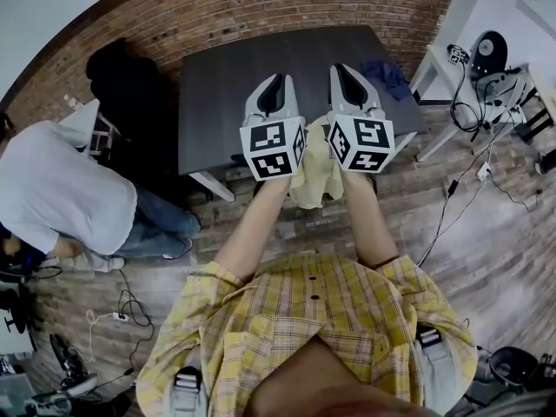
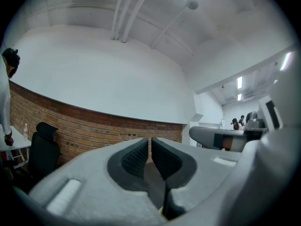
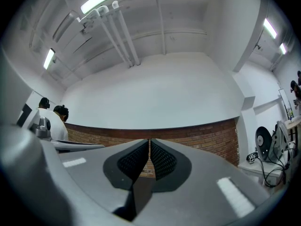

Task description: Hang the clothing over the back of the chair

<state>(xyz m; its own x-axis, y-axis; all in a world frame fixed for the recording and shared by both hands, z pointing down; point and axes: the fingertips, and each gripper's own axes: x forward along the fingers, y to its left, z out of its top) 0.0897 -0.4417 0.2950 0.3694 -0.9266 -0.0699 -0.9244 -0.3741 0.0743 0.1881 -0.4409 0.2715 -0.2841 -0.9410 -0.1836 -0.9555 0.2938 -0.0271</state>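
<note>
Both forearms came out of yellow plaid sleeves (image 1: 261,320), raised, each hand holding a gripper.

Left gripper (image 1: 276,80): in the left gripper view (image 2: 150,141) the jaws were all but together, with a thin slit between the ribbed black pads (image 2: 135,158). Brick wall (image 2: 94,126) showed through the slit and nothing was caught between the pads.

Right gripper (image 1: 348,69): in the right gripper view (image 3: 149,141) the jaw tips met, with only a sliver of brick visible below them. It held nothing.

The two grippers sat side by side, close together, marker cubes facing the head camera.

Pale yellow crumpled cloth (image 1: 314,176): it hung in the gap between the two marker cubes and forearms, beneath the grippers and on the near side of the jaws. Neither gripper had it between its jaws. I could not tell from the head view what carried it, or whether it touched a gripper body.

Beyond the cloth stood a dark rectangular table (image 1: 234,85). The jaw tips overlapped its near half in the head view. A small crumpled blue cloth (image 1: 387,75) lay near the table's right edge, well apart from the yellow one.

To the left of the table stood a black high-backed office chair (image 1: 122,81), away from both grippers. A person in a white shirt and jeans (image 1: 61,194) was bent over beside it.
</note>
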